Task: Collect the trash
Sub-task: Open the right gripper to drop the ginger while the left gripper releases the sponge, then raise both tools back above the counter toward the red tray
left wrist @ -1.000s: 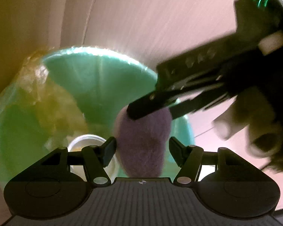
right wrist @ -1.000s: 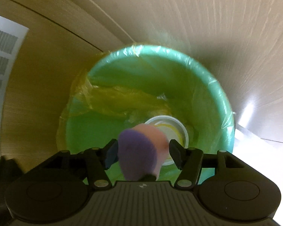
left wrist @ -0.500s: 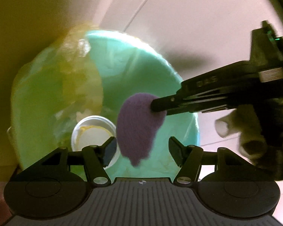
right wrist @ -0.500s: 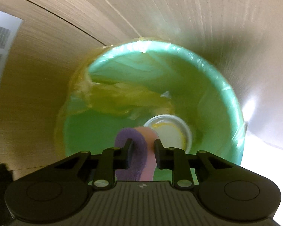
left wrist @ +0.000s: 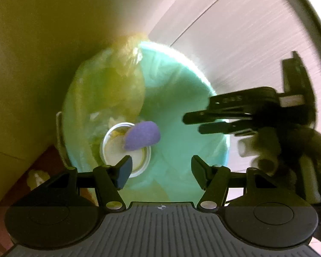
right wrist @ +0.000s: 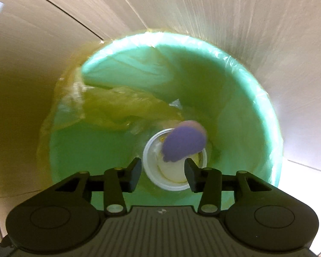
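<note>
A purple felt piece with a pink side is inside the green bin, over a white cup at the bottom; it appears blurred, free of any gripper. My right gripper hovers above the bin, its jaws opening with nothing between them. In the left wrist view the same purple piece sits over the white cup in the bin. My left gripper is open and empty above the bin. The right gripper reaches in from the right.
The bin is lined with a yellowish plastic bag bunched on its left side. Pale wood-grain floor surrounds the bin. A gloved hand holds the right gripper in the left wrist view. A yellow-lit wall or panel stands left of the bin.
The right gripper closed on the purple piece, then let it go; the piece dropped down to the white cup. The left gripper drew back and rolled, so the bin looks smaller.
</note>
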Demonstrator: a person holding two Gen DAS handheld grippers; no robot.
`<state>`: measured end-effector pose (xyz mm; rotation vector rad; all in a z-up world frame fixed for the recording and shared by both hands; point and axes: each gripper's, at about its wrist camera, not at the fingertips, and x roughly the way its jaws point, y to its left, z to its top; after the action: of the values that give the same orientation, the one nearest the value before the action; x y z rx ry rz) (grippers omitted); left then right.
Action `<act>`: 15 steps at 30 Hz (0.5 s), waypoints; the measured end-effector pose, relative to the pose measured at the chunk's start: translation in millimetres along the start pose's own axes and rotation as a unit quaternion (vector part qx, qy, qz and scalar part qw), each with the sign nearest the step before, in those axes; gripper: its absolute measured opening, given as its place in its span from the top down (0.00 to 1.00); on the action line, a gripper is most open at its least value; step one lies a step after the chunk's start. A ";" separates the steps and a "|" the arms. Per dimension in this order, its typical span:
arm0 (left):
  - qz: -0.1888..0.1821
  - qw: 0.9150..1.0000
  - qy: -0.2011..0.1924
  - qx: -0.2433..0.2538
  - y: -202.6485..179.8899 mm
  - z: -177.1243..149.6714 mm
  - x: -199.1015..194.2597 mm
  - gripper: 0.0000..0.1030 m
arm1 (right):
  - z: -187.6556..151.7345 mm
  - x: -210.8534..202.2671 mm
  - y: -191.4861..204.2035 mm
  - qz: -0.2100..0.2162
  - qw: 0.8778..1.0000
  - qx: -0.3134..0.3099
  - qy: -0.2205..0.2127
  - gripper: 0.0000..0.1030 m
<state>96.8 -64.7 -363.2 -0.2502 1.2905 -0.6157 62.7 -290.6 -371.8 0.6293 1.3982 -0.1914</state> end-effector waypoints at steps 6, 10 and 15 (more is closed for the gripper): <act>0.016 0.998 -0.052 0.011 -30.6 9.7 -86.3 0.36 | -32.1 -89.9 32.4 0.035 0.999 -0.001 -0.042 0.57; 0.018 0.992 -0.126 0.020 -53.7 25.2 -181.6 0.36 | -40.6 -153.7 64.7 0.082 0.994 -0.010 -0.070 0.57; 0.042 0.966 -0.252 0.032 -68.0 41.9 -296.3 0.36 | -34.4 -233.6 130.2 0.126 0.980 -0.077 -0.131 0.47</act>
<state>74.1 37.9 -74.9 -0.2767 0.7842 -0.4786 52.4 -220.6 -111.6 0.6221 1.0565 0.0368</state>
